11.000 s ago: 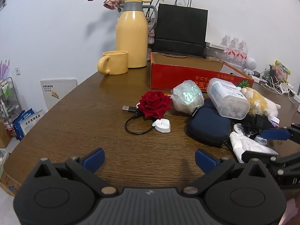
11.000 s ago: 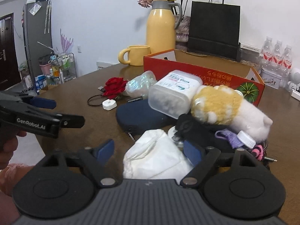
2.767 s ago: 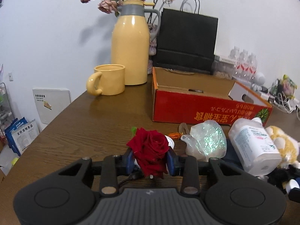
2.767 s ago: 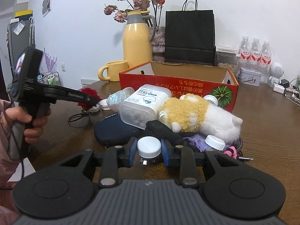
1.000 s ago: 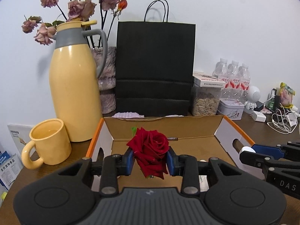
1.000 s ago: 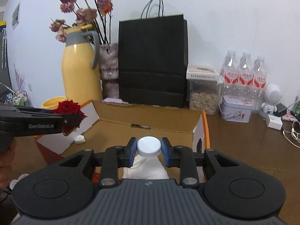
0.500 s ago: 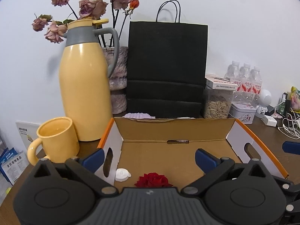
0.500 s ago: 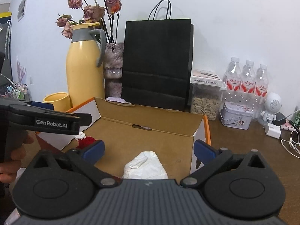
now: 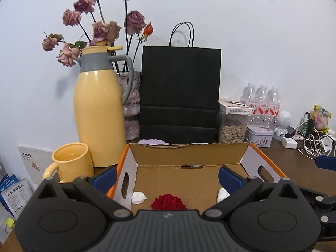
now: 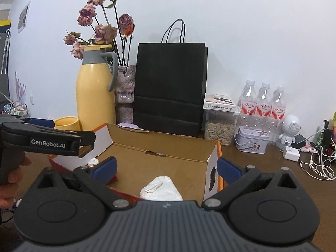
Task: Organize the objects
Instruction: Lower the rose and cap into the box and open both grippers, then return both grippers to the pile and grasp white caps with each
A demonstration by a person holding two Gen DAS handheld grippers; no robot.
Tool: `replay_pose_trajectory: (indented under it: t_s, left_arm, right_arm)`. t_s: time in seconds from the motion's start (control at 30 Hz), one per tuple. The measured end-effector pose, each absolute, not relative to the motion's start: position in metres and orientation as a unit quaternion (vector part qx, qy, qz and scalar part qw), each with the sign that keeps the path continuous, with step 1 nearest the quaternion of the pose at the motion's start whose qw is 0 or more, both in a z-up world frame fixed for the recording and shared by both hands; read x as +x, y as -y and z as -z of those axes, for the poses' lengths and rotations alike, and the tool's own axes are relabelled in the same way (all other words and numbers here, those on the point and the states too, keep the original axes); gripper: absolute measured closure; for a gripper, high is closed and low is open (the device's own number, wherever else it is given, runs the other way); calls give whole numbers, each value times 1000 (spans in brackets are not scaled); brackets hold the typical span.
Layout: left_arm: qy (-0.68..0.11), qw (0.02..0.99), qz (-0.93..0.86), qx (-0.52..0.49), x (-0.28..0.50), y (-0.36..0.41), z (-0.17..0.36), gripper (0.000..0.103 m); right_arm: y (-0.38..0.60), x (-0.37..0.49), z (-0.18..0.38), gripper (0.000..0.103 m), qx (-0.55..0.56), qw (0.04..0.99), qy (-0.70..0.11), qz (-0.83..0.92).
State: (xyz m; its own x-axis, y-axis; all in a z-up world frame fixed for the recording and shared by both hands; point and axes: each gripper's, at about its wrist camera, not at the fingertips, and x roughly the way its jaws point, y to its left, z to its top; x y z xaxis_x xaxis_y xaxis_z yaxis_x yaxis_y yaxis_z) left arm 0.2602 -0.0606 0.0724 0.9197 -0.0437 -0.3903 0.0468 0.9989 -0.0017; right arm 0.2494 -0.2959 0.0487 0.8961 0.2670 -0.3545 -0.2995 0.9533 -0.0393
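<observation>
I am holding my left gripper (image 9: 167,177) tipped slightly down over the near edge of the box (image 9: 130,161), its jaws spread wide and gripping nothing. The rose (image 9: 168,202) is lying on the box floor just beneath it, a white cap (image 9: 138,197) beside it to the left. I am holding my right gripper (image 10: 166,168) at a similar tilt, jaws gaping and empty, over the white bag (image 10: 160,191) that is resting in the box's right end.
</observation>
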Motion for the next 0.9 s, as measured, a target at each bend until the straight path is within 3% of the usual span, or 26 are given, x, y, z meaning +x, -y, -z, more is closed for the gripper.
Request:
replay_pose_trajectory:
  t_s: [0.9]
  left_arm:
    - [-181,983,16,10,120,7,-79,0]
  right_arm:
    - [284,123,-43,0,-44,972,-186,-138]
